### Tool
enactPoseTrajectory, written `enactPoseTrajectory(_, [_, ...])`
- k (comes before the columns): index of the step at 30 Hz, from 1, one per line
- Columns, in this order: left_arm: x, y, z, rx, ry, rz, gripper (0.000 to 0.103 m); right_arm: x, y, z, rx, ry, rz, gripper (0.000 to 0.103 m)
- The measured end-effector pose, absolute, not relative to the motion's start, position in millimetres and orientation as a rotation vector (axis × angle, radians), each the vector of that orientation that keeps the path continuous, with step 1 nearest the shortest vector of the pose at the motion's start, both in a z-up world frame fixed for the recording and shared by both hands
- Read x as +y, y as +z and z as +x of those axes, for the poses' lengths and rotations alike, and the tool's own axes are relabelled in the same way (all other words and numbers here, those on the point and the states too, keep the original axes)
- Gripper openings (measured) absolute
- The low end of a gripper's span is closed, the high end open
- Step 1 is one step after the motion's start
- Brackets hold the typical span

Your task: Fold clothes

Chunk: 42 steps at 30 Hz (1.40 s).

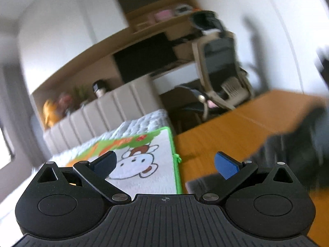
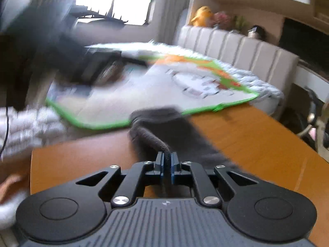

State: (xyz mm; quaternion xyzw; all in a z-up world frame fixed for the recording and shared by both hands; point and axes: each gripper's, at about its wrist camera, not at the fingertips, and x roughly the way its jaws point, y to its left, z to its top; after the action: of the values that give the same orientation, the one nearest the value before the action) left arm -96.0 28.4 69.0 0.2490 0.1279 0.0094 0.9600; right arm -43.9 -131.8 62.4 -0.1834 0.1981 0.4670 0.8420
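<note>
A dark grey garment (image 2: 164, 127) lies stretched across the orange wooden table (image 2: 257, 144), and my right gripper (image 2: 167, 160) is shut on its near edge. In the left wrist view the same grey garment (image 1: 298, 154) appears blurred at the right. My left gripper (image 1: 165, 164) is open and holds nothing; it hovers above the table's (image 1: 236, 127) left edge, beside the mat. In the right wrist view the left gripper (image 2: 94, 68) shows as a dark blur at the upper left.
A white cartoon mat with a green border (image 1: 144, 164) (image 2: 144, 94) lies on a quilted bed (image 1: 144, 123) next to the table. A padded headboard (image 2: 236, 47), shelves with toys (image 2: 201, 15), an office chair (image 1: 222, 72) and a window (image 2: 115, 2) lie beyond.
</note>
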Motion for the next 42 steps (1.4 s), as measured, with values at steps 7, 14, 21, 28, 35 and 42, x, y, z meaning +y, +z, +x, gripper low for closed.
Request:
enactPoseTrajectory(7, [-18, 15, -72, 0.309, -0.026, 0.792, 0.103, -162, 86, -37, 0.423, 0.947, -0.297, 0.005])
enactPoseTrajectory(14, [-44, -15, -38, 0.318, -0.048, 0.846, 0.046, -222, 90, -46, 0.451, 0.827, -0.262, 0.006])
enactPoseTrajectory(21, [-11, 7, -44, 0.381, -0.118, 0.586, 0.026, -331, 96, -57, 0.483, 0.559, -0.192, 0.054])
enactPoseTrajectory(28, [5, 25, -43, 0.403, -0.146, 0.448, 0.026, -417, 83, -71, 0.568, 0.379, -0.091, 0.053])
enactPoseTrajectory(35, [8, 23, -44, 0.433, -0.135, 0.457, 0.024, -418, 50, -60, 0.688, 0.411, -0.025, 0.004])
enactPoseTrajectory(42, [22, 53, -18, 0.47, -0.178, 0.302, 0.016, -418, 84, -40, 0.616, 0.462, 0.046, 0.002])
